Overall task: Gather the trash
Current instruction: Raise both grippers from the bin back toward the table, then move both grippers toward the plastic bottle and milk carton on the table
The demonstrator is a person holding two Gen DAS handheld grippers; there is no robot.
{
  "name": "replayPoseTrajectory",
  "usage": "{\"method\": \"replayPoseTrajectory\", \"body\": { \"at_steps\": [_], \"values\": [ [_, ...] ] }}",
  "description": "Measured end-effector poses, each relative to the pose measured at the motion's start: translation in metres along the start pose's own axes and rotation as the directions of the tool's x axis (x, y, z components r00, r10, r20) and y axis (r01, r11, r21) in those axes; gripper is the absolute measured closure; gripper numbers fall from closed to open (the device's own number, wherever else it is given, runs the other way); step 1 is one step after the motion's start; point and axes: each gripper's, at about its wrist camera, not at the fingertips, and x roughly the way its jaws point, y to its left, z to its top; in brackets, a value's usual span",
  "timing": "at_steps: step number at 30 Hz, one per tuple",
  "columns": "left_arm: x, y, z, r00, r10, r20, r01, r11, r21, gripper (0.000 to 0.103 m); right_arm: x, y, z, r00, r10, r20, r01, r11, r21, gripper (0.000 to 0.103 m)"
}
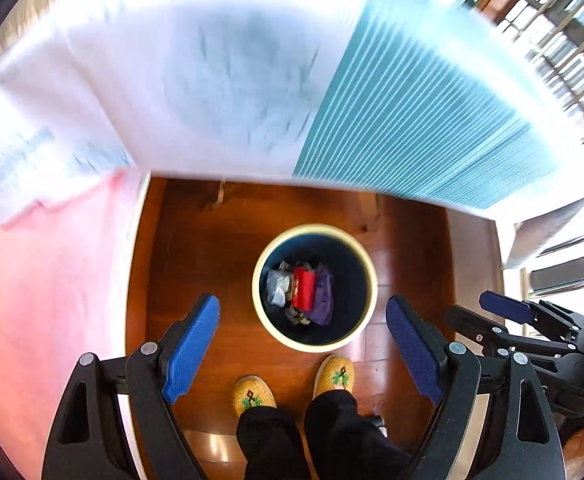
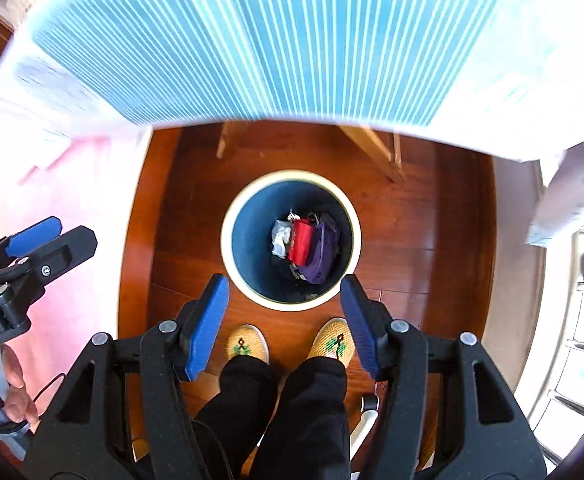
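A round bin with a cream rim (image 1: 256,280) (image 2: 224,236) and dark blue inside stands on the wooden floor below both grippers. Inside lie a red wrapper (image 1: 303,288) (image 2: 300,240), a purple wrapper (image 1: 323,296) (image 2: 320,258) and a crumpled silver piece (image 1: 278,288) (image 2: 281,238). My left gripper (image 1: 303,344) is open and empty, above the bin's near side. My right gripper (image 2: 284,320) is open and empty, also above the bin's near edge. The right gripper also shows at the right of the left wrist view (image 1: 491,312), and the left gripper at the left of the right wrist view (image 2: 52,236).
A table edge with a white and teal-striped cloth (image 1: 411,120) (image 2: 276,40) overhangs the far side, blurred. A pink cloth (image 1: 44,280) hangs at the left. The person's legs and yellow slippers (image 1: 252,394) (image 2: 248,342) stand just before the bin. Wooden chair legs (image 2: 375,152) stand behind it.
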Motion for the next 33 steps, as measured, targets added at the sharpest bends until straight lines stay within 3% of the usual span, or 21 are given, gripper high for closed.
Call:
{"method": "replayPoseTrajectory", "body": {
  "at_steps": [10, 17, 26, 33],
  "values": [
    [-0.139, -0.02, 0.031, 0.99, -0.052, 0.131, 0.044, 0.997, 0.063, 0.016, -0.133, 0.019, 0.004, 0.99, 0.022, 0.137, -0.025, 1.0, 0.017, 0.048],
    [-0.217, -0.027, 0.059, 0.971, -0.082, 0.223, 0.046, 0.986, 0.16, 0.016, -0.209, 0.037, 0.013, 0.965, 0.017, 0.262, -0.03, 0.999, 0.044, 0.048],
    [-0.27, -0.034, 0.106, 0.955, -0.11, 0.276, 0.044, 0.971, 0.235, 0.016, -0.275, 0.057, 0.044, 0.91, -0.02, 0.413, 0.001, 0.999, 0.046, 0.048],
    [-0.285, -0.032, 0.135, 0.945, -0.071, 0.32, -0.013, 0.968, 0.252, 0.016, -0.28, 0.071, 0.081, 0.898, -0.019, 0.44, 0.012, 1.0, 0.019, 0.048]
  ]
}}
